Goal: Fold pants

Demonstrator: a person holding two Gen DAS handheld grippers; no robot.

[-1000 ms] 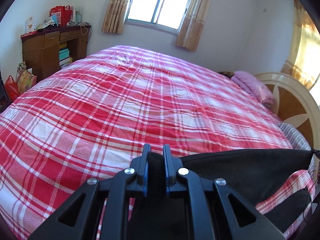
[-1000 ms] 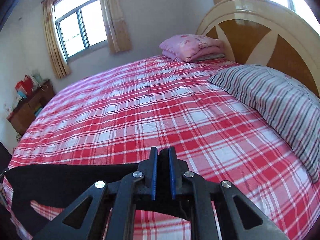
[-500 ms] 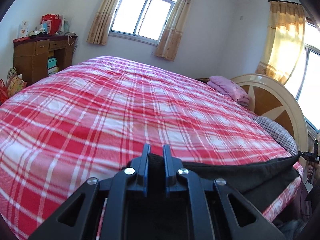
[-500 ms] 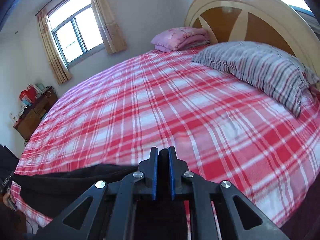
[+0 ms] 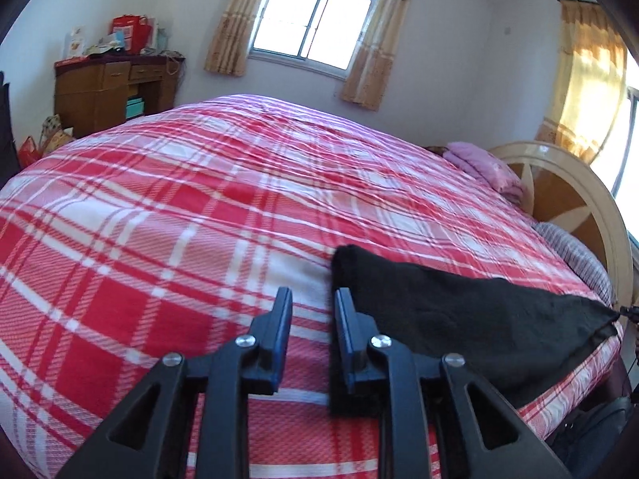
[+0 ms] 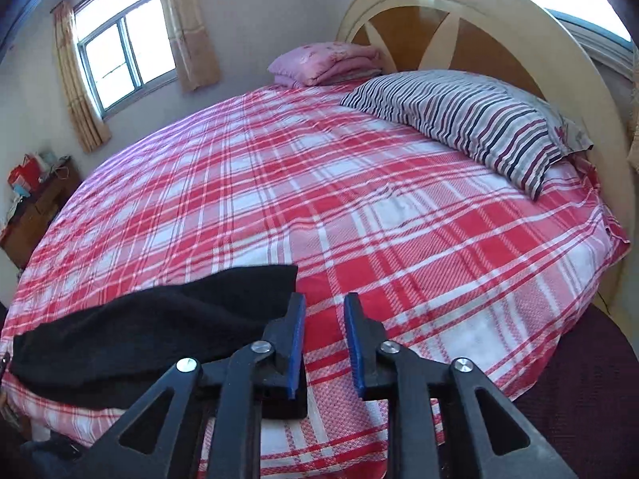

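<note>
Black pants (image 5: 459, 311) lie flat along the near edge of a red plaid bed (image 5: 199, 207). In the left wrist view they stretch from beside my left gripper (image 5: 311, 299) out to the right. My left gripper is open and empty, the cloth's corner just right of its right finger. In the right wrist view the pants (image 6: 159, 327) lie to the left of my right gripper (image 6: 324, 303), which is open and empty, its left finger at the cloth's edge.
A striped pillow (image 6: 471, 119) and a folded pink blanket (image 6: 323, 62) lie by the round headboard (image 6: 479, 20). A wooden desk (image 5: 108, 88) with bags stands against the far left wall. The bed's edge drops off close below both grippers.
Both grippers were shut on the pants, holding them stretched above the bed. Now the pants lie on the bed and both grippers have opened and let go.
</note>
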